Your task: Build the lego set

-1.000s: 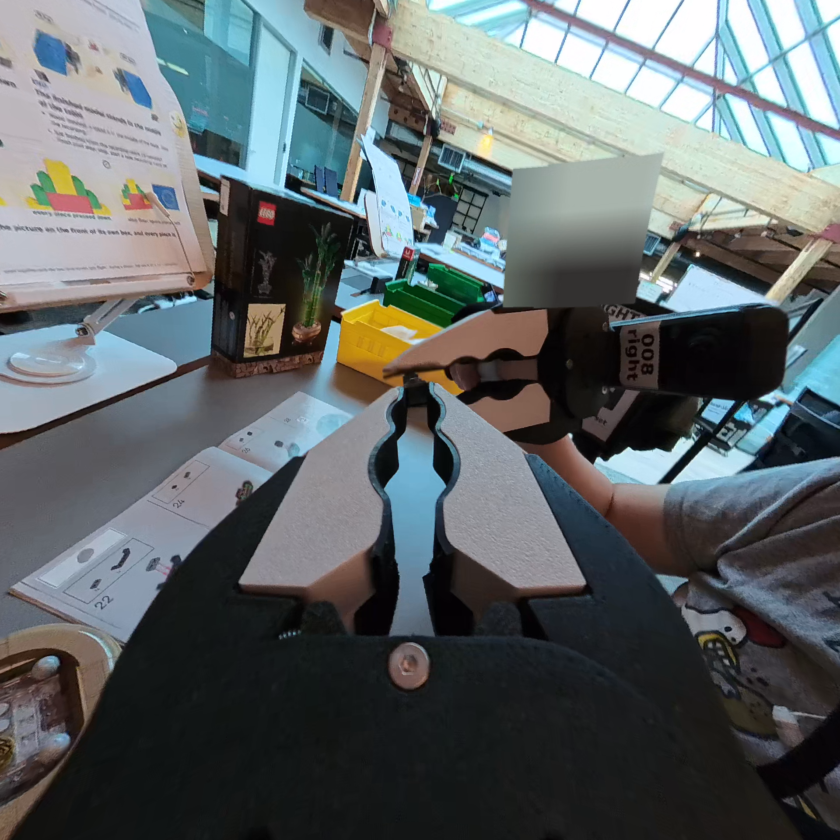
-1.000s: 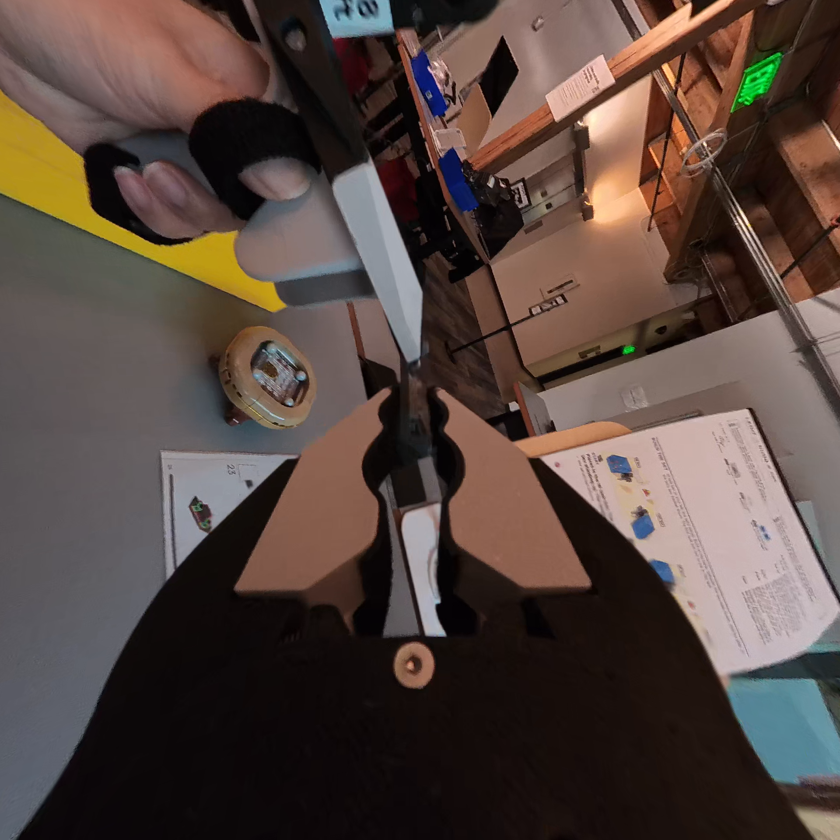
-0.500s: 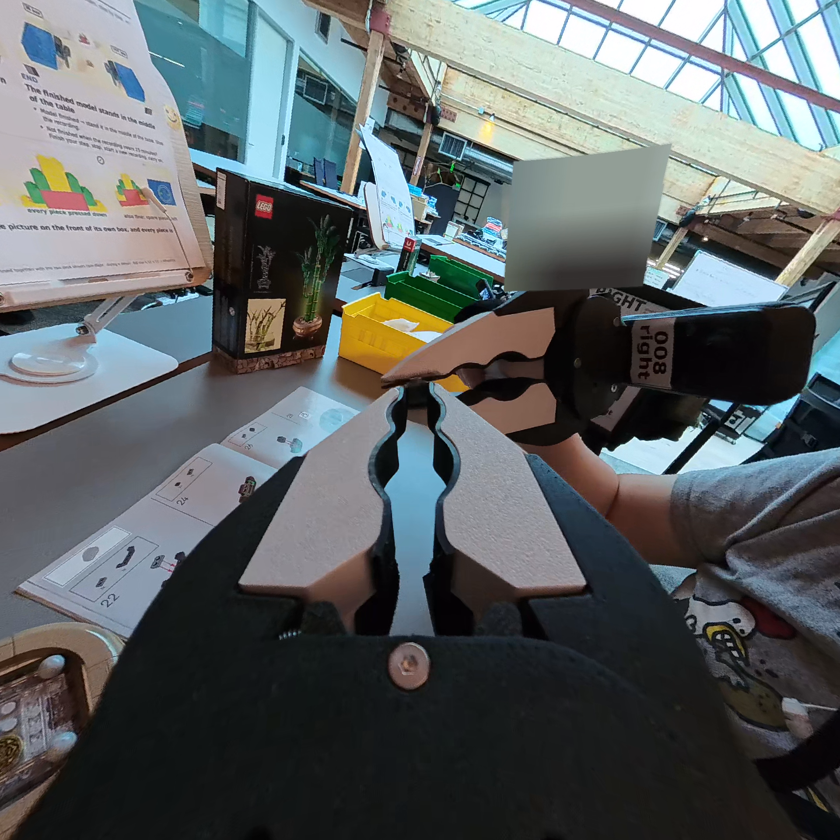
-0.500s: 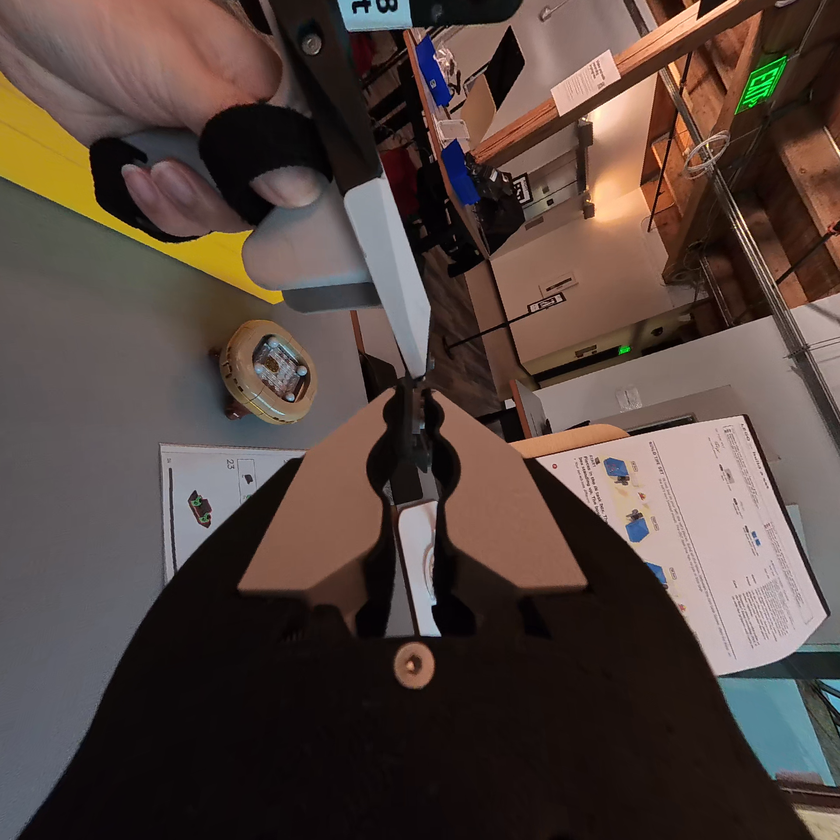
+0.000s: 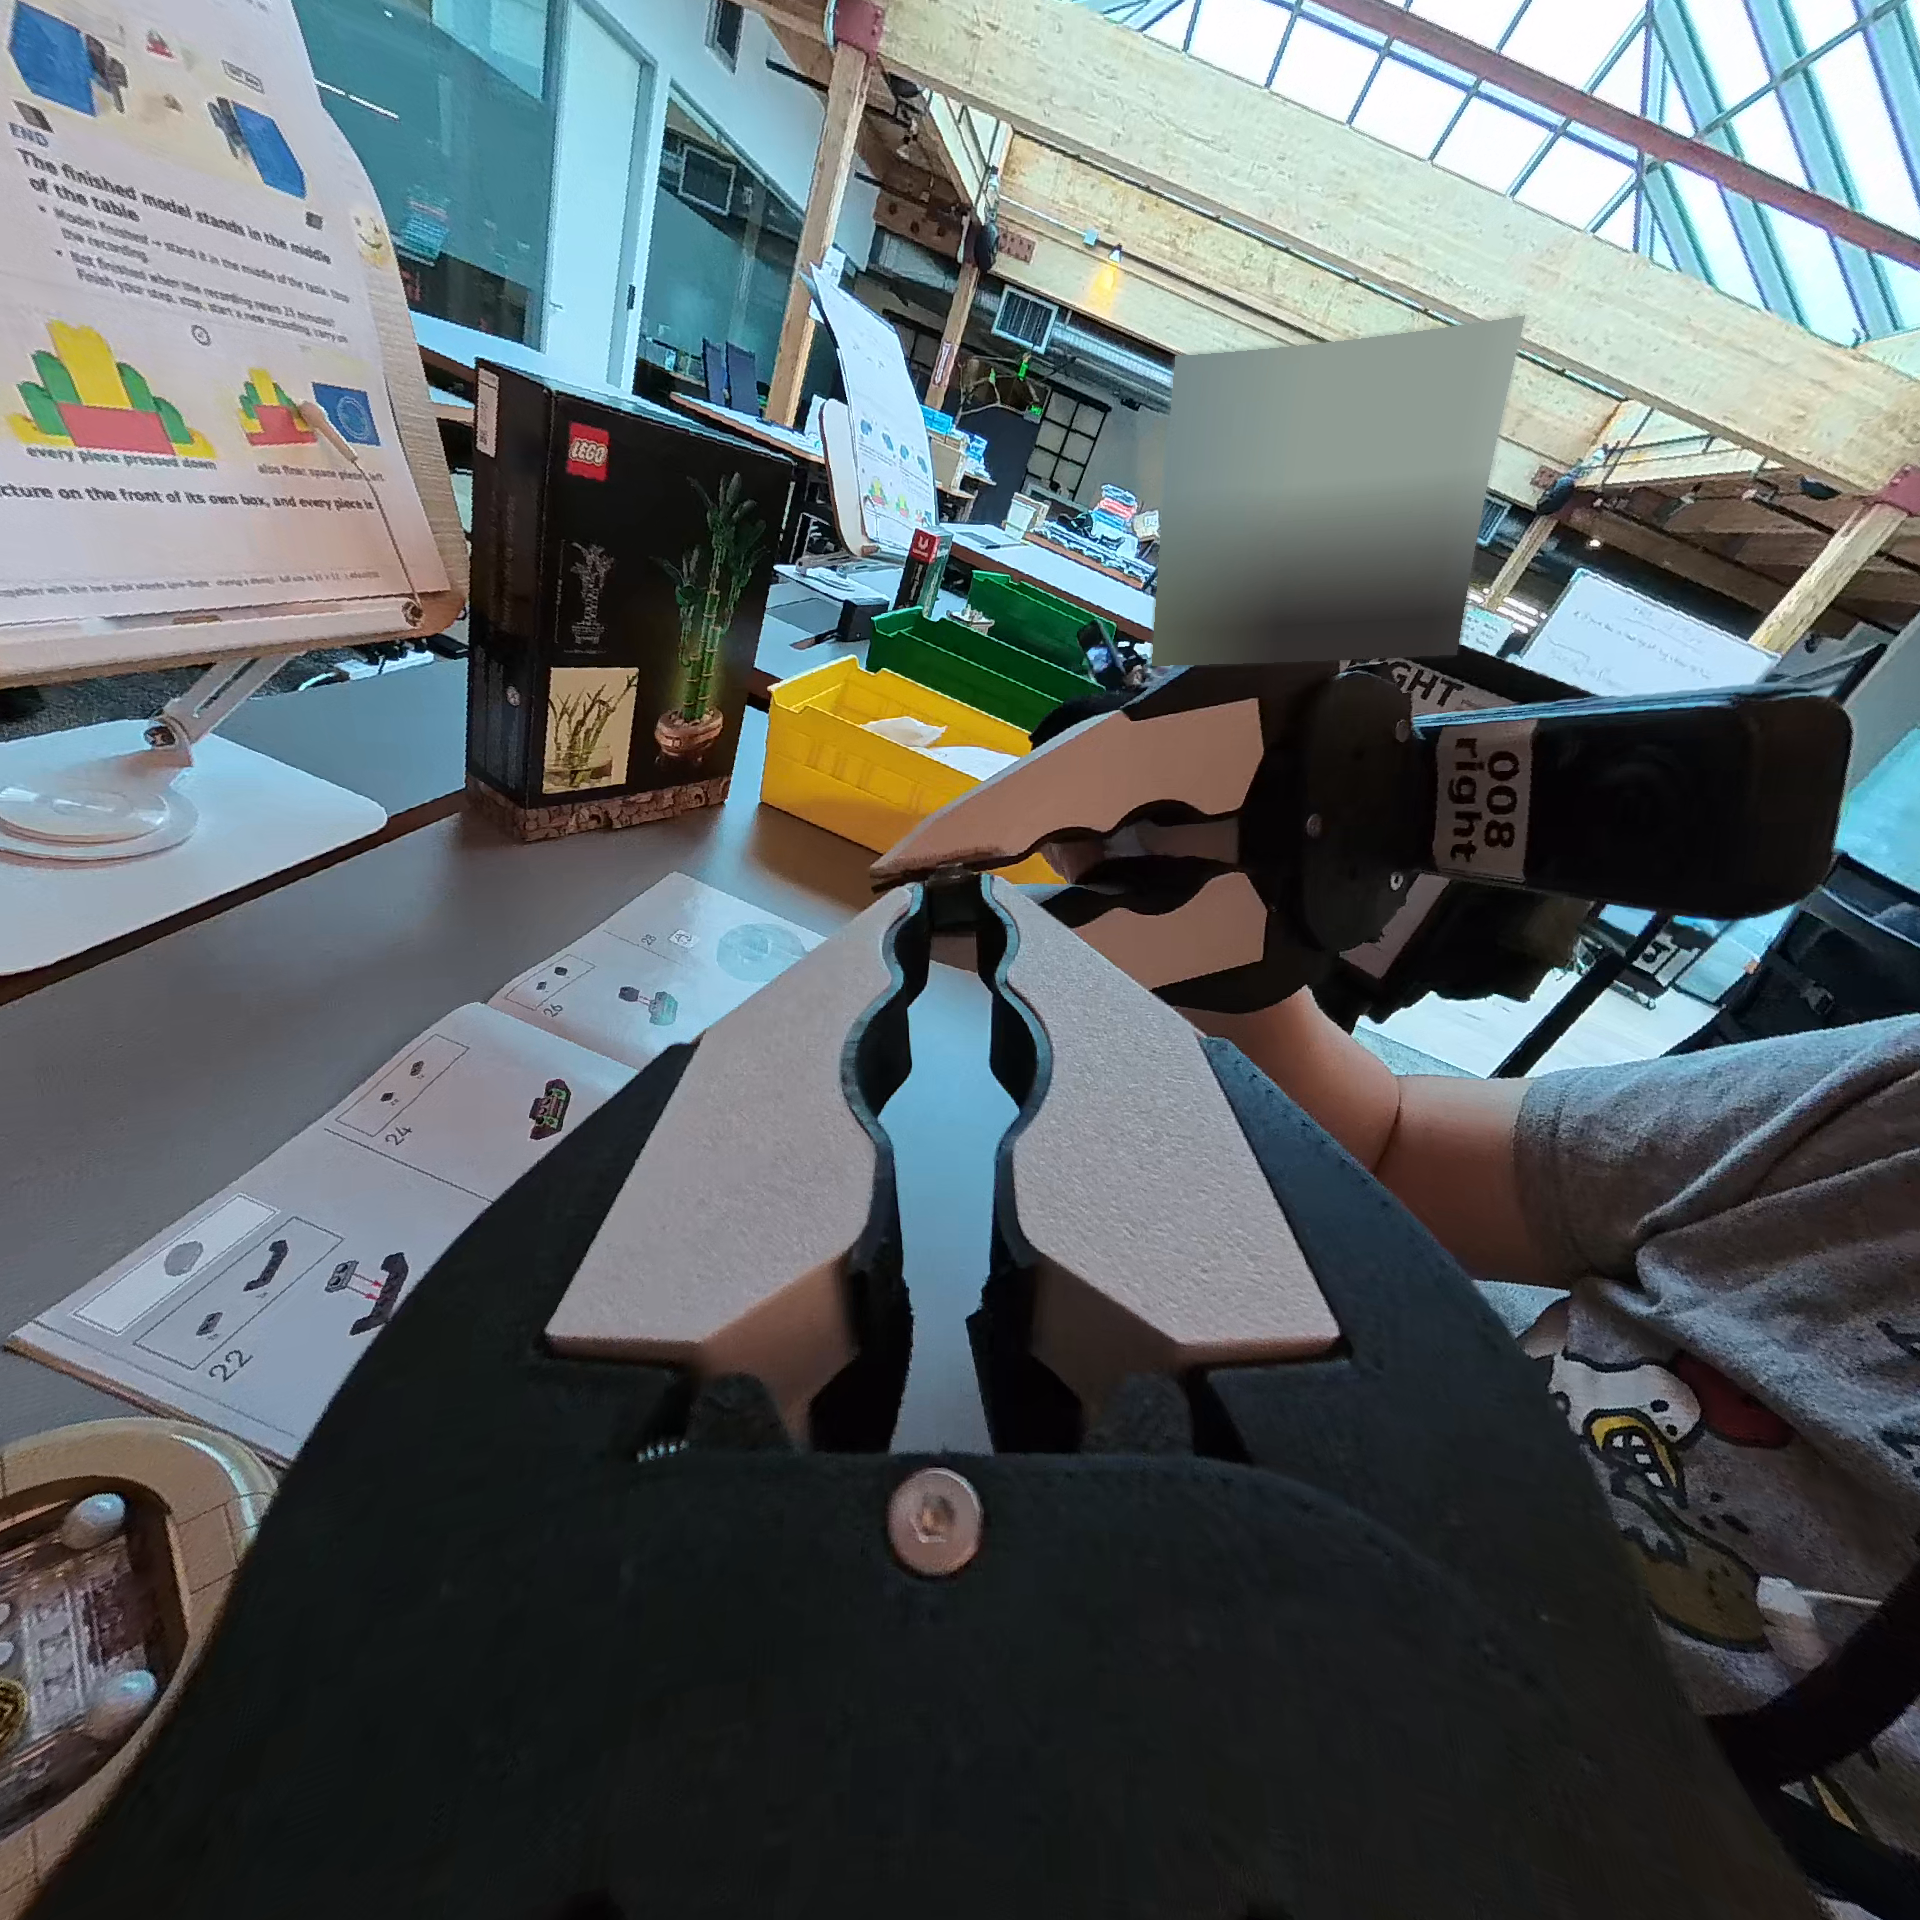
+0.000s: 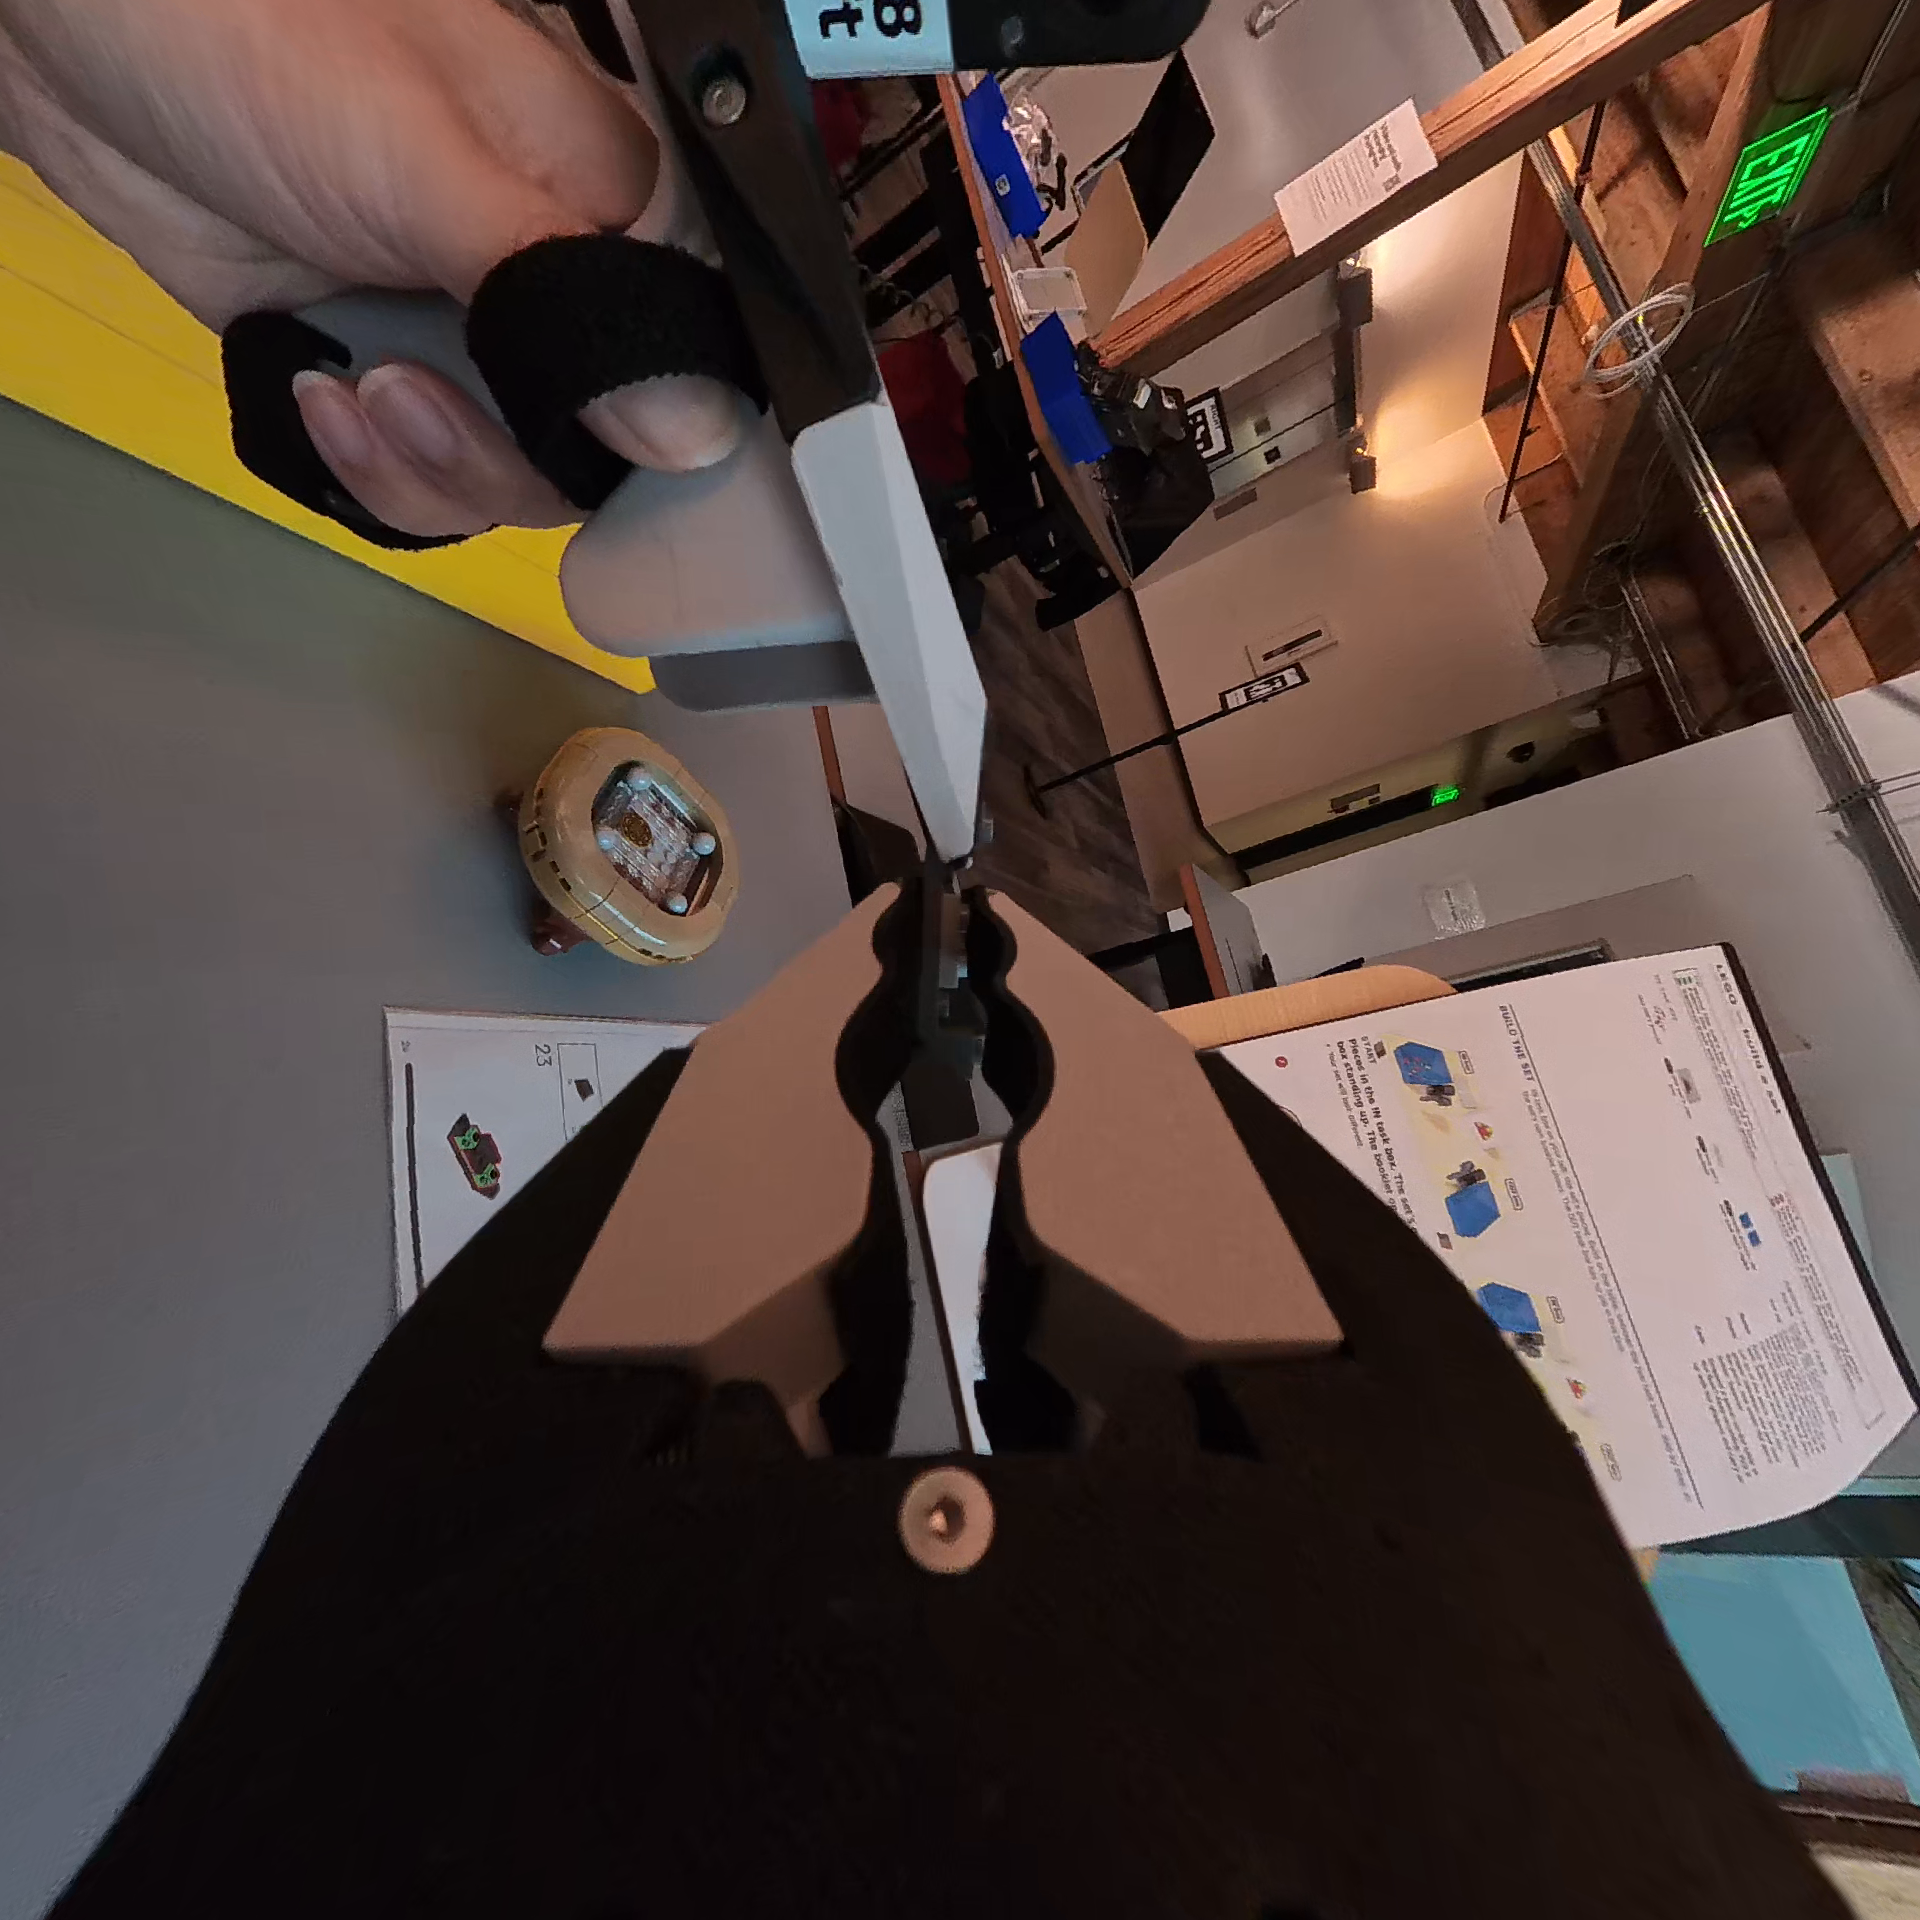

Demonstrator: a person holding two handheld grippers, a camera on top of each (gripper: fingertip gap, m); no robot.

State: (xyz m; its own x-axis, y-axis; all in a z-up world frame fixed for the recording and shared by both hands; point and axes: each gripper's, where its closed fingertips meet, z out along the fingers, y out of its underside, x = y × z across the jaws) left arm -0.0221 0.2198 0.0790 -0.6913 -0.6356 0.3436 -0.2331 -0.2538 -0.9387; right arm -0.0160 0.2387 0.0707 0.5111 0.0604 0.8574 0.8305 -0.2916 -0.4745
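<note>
Both grippers are held above the table with their tips meeting. My left gripper (image 5: 948,902) is shut on a small black Lego piece (image 5: 951,909) at its fingertips. My right gripper (image 6: 948,914) is shut on a thin dark grey Lego piece (image 6: 951,997) that runs back between its fingers. In the left wrist view the right gripper (image 5: 914,868) comes in from the right and touches the black piece. In the right wrist view the left gripper (image 6: 961,842) comes down from above. I cannot tell whether the two pieces are joined. A tan round pot build (image 6: 634,842) stands on the table (image 6: 208,790).
The open instruction booklet (image 5: 416,1122) lies under the grippers. The pot build (image 5: 83,1590) is at the lower left. A black Lego box (image 5: 623,603), a yellow bin (image 5: 862,758) and a green bin (image 5: 977,644) stand behind. A sheet on a stand (image 5: 177,312) is at the left. Less than 4 cm separates the two grippers' tips. The pot build (image 5: 83,1590) is about equally far from each gripper, around 25 centimetres.
Almost nothing. Both grippers stay shut with their tips together; the left gripper and its hand have shifted slightly lower in the right wrist view.
</note>
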